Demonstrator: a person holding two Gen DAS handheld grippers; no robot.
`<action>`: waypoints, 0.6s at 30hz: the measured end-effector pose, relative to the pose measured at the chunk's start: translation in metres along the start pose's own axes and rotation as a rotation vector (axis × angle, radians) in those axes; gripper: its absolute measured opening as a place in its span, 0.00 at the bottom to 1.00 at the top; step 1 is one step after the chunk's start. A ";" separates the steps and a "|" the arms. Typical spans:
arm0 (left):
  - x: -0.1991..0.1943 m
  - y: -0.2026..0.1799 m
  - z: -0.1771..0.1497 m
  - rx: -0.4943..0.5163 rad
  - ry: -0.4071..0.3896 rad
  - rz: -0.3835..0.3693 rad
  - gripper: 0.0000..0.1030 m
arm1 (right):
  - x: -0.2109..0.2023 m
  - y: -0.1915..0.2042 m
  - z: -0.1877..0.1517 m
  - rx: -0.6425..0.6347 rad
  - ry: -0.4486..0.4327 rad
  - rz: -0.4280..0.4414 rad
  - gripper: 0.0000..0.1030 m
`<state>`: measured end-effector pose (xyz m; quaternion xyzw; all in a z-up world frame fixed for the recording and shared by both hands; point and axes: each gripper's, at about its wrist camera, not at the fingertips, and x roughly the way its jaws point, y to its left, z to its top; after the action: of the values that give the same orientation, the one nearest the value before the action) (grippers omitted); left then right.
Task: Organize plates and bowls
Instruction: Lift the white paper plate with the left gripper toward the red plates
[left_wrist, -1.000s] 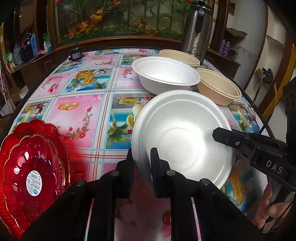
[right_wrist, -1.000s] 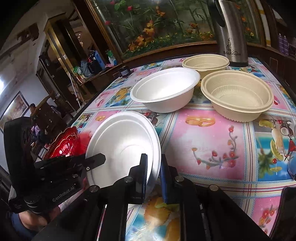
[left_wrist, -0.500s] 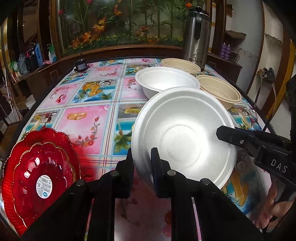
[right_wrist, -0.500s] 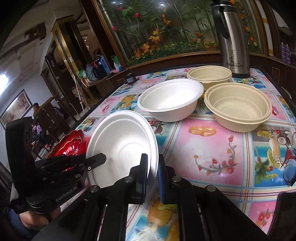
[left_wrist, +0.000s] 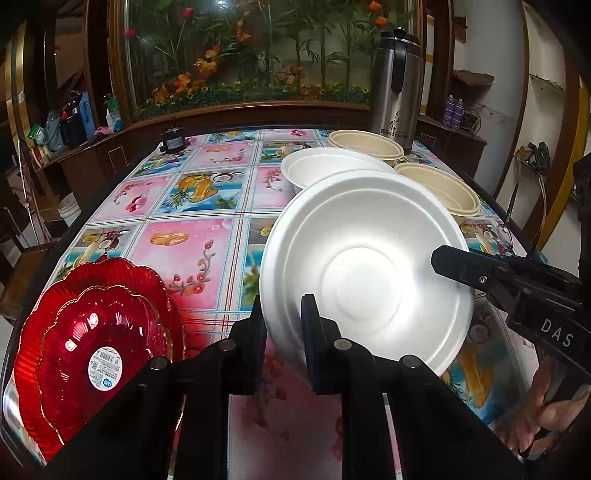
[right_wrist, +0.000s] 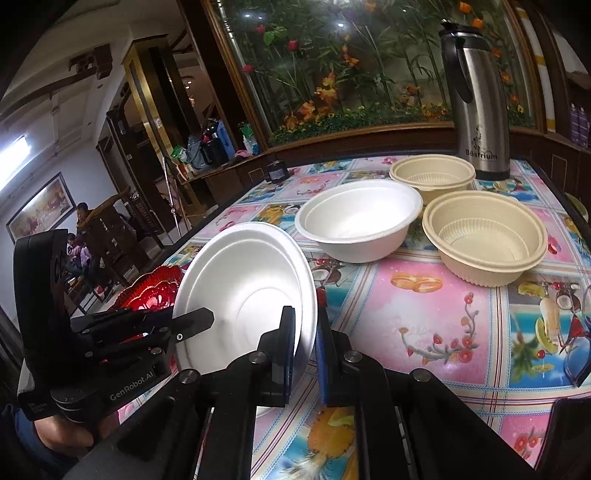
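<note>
A white foam bowl (left_wrist: 365, 269) hangs tilted above the flowered tablecloth, its inside facing me, and both grippers hold it. My left gripper (left_wrist: 282, 321) is shut on its lower left rim. My right gripper (right_wrist: 304, 332) is shut on the opposite rim of the same bowl (right_wrist: 243, 280). A second white bowl (right_wrist: 358, 221) stands on the table behind it. Two beige ribbed bowls (right_wrist: 484, 236) (right_wrist: 432, 173) stand further right. Two stacked red glass plates (left_wrist: 92, 354) lie at the near left corner.
A steel thermos jug (right_wrist: 476, 103) stands at the far right edge, and a small dark jar (left_wrist: 171, 138) at the far left edge. A planted glass case closes the far side. The table edge (left_wrist: 48, 258) runs close along the left. People sit in the room at left (right_wrist: 81, 221).
Both grippers have tipped upward a little with the white bowl still between them, so more of the far wall shows. The bowls and plates on the table have not moved.
</note>
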<state>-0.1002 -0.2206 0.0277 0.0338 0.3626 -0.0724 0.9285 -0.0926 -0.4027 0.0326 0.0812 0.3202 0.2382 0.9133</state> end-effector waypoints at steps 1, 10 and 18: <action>-0.001 0.001 -0.001 -0.001 -0.001 0.002 0.14 | -0.001 0.002 0.000 -0.009 -0.005 0.005 0.11; -0.006 0.013 -0.009 -0.025 -0.006 0.001 0.14 | 0.000 0.020 -0.005 -0.059 -0.019 0.024 0.13; -0.015 0.017 -0.009 -0.035 -0.025 0.001 0.14 | 0.002 0.024 -0.007 -0.060 -0.014 0.028 0.13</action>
<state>-0.1143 -0.2011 0.0311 0.0171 0.3522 -0.0660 0.9334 -0.1043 -0.3810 0.0330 0.0600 0.3054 0.2599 0.9141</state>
